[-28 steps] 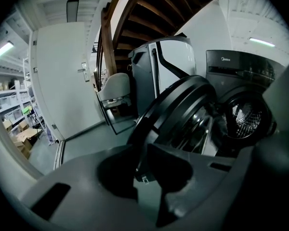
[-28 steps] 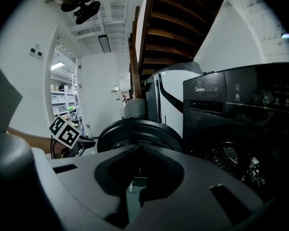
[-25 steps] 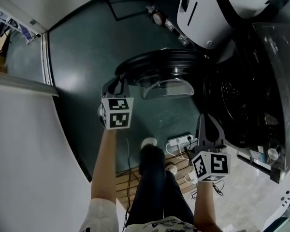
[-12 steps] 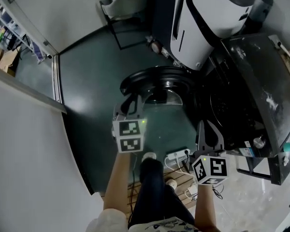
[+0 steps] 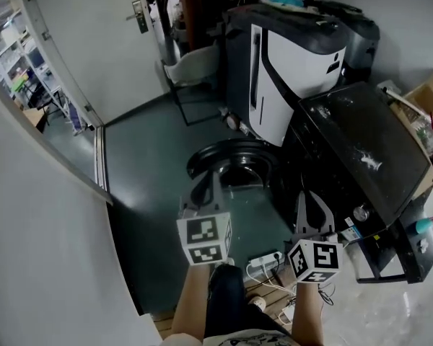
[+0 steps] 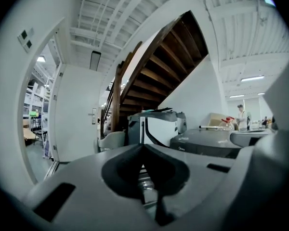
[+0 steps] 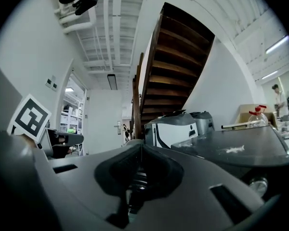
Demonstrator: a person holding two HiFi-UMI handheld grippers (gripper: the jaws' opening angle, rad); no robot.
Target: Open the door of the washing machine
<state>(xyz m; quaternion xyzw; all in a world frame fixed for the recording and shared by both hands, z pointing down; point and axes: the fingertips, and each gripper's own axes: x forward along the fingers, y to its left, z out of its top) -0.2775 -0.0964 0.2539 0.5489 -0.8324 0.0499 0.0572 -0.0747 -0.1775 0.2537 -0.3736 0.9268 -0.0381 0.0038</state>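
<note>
Door [image 5: 234, 150] open — left claw [image 5: 205, 186], right claw [image 5: 312, 197] level

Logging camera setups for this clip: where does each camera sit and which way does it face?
Head view: on the head, steeply down at the open round black washing-machine door; forearms, left gripper, right gripper show.
Left gripper view: on that gripper, level toward the brown wooden staircase; its shut jaws show.
Right gripper view: same, its jaws shut too.
Both gripper views share the staircase.
</note>
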